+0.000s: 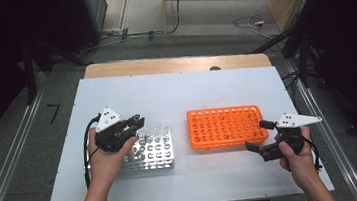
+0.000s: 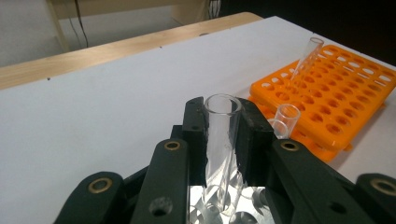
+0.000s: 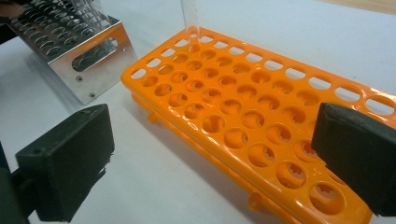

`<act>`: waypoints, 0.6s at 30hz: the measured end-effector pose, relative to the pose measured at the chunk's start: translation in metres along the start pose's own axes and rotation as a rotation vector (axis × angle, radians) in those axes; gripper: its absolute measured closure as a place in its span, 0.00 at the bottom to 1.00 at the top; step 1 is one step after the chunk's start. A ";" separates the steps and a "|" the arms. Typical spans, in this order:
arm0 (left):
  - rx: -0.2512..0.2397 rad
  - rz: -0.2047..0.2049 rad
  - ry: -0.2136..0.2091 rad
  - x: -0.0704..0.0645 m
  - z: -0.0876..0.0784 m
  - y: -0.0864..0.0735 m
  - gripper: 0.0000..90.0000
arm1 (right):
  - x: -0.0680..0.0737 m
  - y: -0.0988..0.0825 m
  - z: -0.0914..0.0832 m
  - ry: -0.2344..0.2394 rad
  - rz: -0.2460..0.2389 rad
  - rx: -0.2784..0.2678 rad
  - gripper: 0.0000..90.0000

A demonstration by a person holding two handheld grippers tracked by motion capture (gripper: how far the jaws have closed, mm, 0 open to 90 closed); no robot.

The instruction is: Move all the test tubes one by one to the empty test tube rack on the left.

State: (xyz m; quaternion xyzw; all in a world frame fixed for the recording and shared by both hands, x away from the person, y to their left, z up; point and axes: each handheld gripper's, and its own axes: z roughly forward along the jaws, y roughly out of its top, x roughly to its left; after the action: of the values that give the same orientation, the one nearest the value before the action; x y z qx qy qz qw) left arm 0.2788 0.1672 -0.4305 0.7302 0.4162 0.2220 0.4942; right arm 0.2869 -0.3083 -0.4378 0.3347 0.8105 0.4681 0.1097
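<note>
Between the jaws of the left gripper stands a clear glass test tube, clamped upright on its upper wall just below the rim, its foot over the metal tube rack. Judged from its look, the tube is light, rigid, smooth and breakable: grip mid-wall with modest pressure, never on the lip. The metal rack holds several more clear tubes near its far side. The orange tube rack carries one leaning tube at a far corner hole; its other holes are vacant. The right gripper waits beside it, jaws wide, holding nothing.
</note>
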 end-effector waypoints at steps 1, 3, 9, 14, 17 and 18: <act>0.006 -0.004 -0.001 0.000 0.000 0.000 0.84 | 0.000 0.000 0.000 -0.001 0.000 0.001 0.00; 0.021 -0.006 -0.004 0.000 0.000 -0.001 0.84 | 0.000 0.000 0.000 0.002 0.000 0.001 0.00; 0.056 -0.010 -0.008 -0.001 0.002 -0.003 0.83 | 0.001 0.000 0.001 0.004 -0.003 0.004 0.00; 0.077 -0.035 -0.007 0.000 0.002 -0.005 0.81 | 0.000 0.000 0.001 0.004 -0.001 0.004 0.00; 0.062 -0.046 -0.001 0.000 -0.001 -0.005 0.77 | 0.000 0.000 0.001 0.006 -0.001 0.004 0.00; 0.059 -0.052 0.001 0.000 -0.002 -0.004 0.75 | 0.000 0.000 0.001 0.006 0.000 0.004 0.00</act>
State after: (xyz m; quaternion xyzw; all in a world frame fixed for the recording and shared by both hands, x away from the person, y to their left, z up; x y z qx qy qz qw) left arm 0.2759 0.1687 -0.4334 0.7332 0.4418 0.1973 0.4779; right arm 0.2874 -0.3073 -0.4381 0.3333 0.8119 0.4673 0.1067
